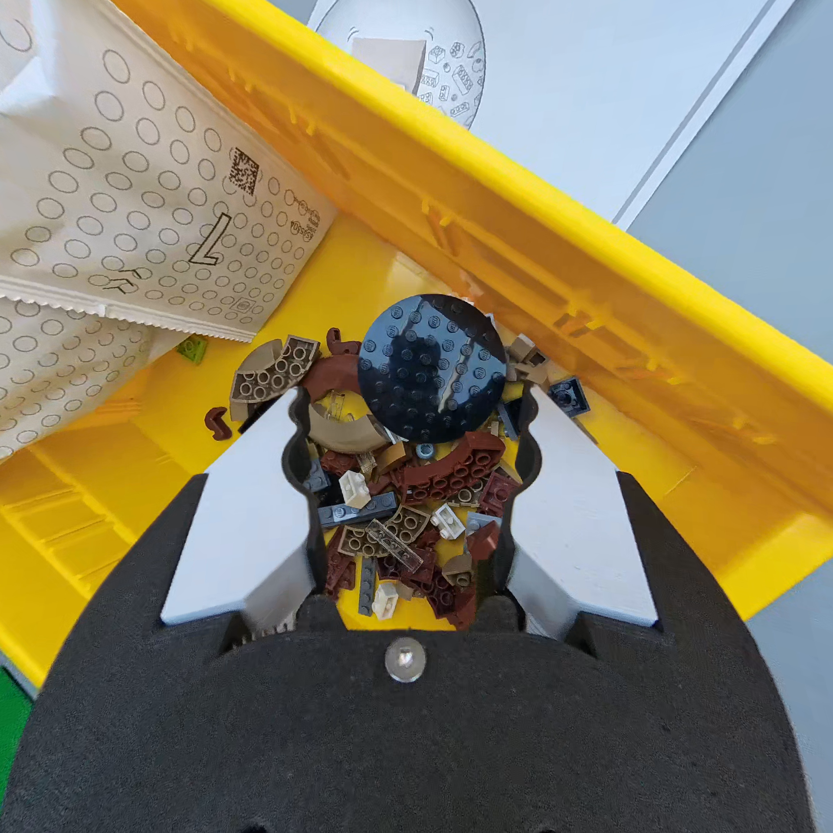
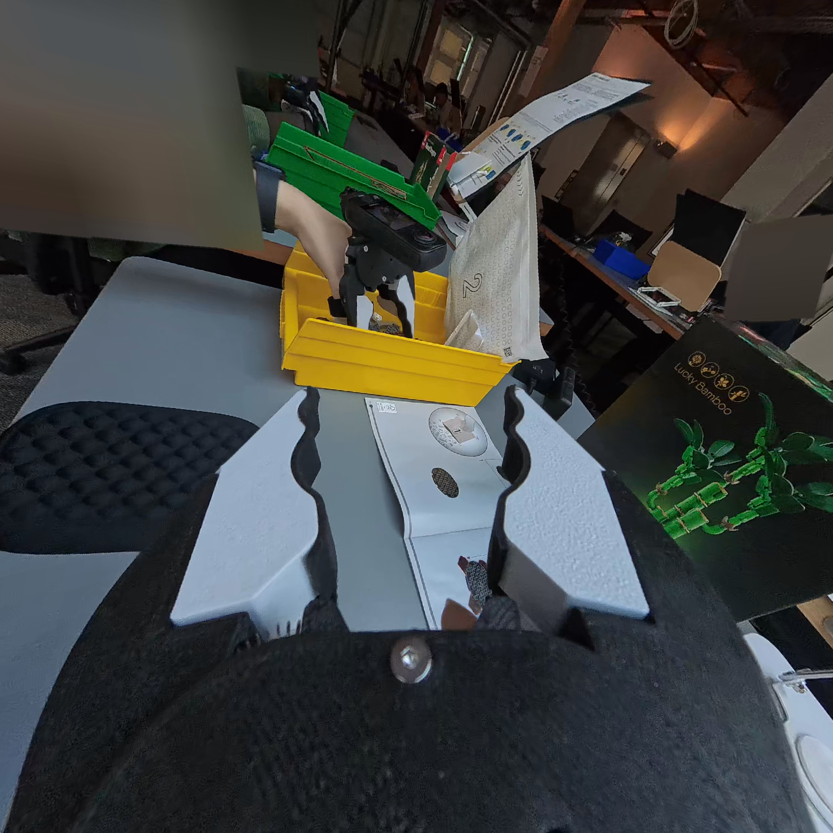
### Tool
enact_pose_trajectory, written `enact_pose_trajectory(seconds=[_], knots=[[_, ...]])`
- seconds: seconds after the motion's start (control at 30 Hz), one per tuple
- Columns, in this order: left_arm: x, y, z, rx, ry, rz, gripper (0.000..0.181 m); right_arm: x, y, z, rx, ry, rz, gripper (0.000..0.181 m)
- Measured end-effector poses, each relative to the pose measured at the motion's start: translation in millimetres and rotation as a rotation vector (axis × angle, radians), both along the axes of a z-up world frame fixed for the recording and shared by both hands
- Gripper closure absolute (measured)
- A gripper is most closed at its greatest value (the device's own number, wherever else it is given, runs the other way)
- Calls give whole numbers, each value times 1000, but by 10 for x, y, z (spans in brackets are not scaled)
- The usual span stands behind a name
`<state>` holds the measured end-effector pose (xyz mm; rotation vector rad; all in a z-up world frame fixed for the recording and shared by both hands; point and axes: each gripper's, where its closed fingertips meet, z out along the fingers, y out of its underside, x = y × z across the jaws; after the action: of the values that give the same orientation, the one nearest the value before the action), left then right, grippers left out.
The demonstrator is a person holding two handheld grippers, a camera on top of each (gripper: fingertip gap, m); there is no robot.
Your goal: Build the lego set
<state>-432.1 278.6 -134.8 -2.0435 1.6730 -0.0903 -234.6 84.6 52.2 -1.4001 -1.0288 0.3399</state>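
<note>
Left tool point(image 1: 412, 401): we see its two fingers spread wide apart, lowered into the yellow bin point(image 1: 518, 234) over the loose pieces; nothing sits clamped between them, and we cannot tell whether the tips touch any brick.
Round black plate point(image 1: 432, 367): lies studs-up on top of the heap, just ahead of and between the left tool's fingertips, close to the bin's far wall.
Lego pieces point(image 1: 405, 509): a mixed heap of brown, tan, dark grey, white and clear parts on the bin floor, mostly between the fingers.
Paper bags point(image 1: 135, 189): white, printed with circles, leaning in the bin's left corner; a small lime piece point(image 1: 193, 349) shows beneath their edge.
Right tool point(image 2: 412, 410): we find it held open above the grey surface point(image 2: 157, 333), gripping nothing, pointed at the bin's near wall.
Instruction booklet point(image 2: 446, 478): open flat on the surface, between the bin and the right tool, partly under its right finger.
Set box point(image 2: 739, 464): dark, showing a green plant, at the surface's right edge.
Green bin point(image 2: 342, 176): behind the yellow one.
Hand point(image 2: 315, 234): holds the left tool, seen from the right wrist view.
</note>
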Motion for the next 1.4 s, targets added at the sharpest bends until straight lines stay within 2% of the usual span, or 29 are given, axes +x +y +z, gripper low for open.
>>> enact_pose_trajectory(seconds=[0.13, 0.4, 0.57, 0.8, 1.0, 1.2, 1.4], knots=[[4, 52, 7, -52, -44, 10, 95, 48, 49, 50, 9, 28, -21, 96], [-97, 127, 112, -2, 9, -98, 101, 160, 144, 27, -44, 82, -41, 91], [-107, 14, -51, -63, 124, -169, 93, 189, 180, 23, -53, 87, -52, 89], [-23, 51, -111, -99, 59, -112, 104, 217, 208, -43, -59, 56, -71, 87], [14, 47, -125, -82, 57, -154, 111, 225, 229, -59, -67, 61, -71, 87], [-39, 60, -109, -105, 68, -130, 115, 246, 217, -50, -63, 60, -75, 86], [-86, 142, 123, -59, -3, -71, 115, 281, 221, -51, -62, 55, -80, 86]])
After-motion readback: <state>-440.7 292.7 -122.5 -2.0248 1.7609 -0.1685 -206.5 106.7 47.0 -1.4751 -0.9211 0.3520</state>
